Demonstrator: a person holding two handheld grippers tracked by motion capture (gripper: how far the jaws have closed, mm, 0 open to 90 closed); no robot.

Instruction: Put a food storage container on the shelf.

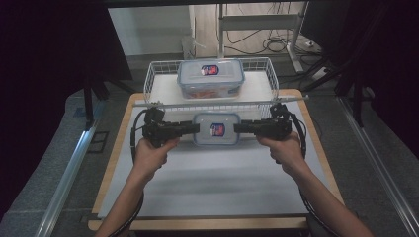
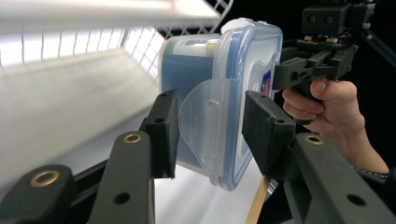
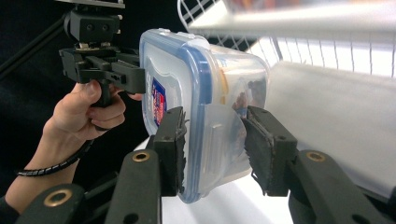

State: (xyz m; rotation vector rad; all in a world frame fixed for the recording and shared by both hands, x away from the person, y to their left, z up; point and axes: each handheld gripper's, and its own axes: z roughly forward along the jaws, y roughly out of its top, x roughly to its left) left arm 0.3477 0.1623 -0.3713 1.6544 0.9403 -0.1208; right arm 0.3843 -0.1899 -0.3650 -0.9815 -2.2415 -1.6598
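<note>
From the high view, the job looks about halfway along, going by how things lie: one lidded box [image 1: 211, 78] already sits in the wire basket [image 1: 269, 74] at the far end of the table [image 1: 207, 182], and a second box [image 1: 216, 129] is held just in front of the basket's near rim, between the left gripper [image 1: 196, 128] and the right gripper [image 1: 236, 129], one at each short end. What seems left is to carry it over the rim and set it down inside, then let go.

In the left gripper view, the two black jaws stand partly closed on the end of the second box [image 2: 219, 102], one pad on the lid side and one under the base, astride the clear locking flap [image 2: 205, 126]. The box is clear plastic with a blue-edged lid, tipped on its side in this view. The other gripper [image 2: 299, 70] grips the far end.

In the right gripper view, the jaws hold the box's other end [image 3: 205, 98] the same way, pads [image 3: 170, 144] pressing lid and base. A red and blue label [image 3: 158, 105] shows on the lid, and something orange shows dimly inside.
</note>
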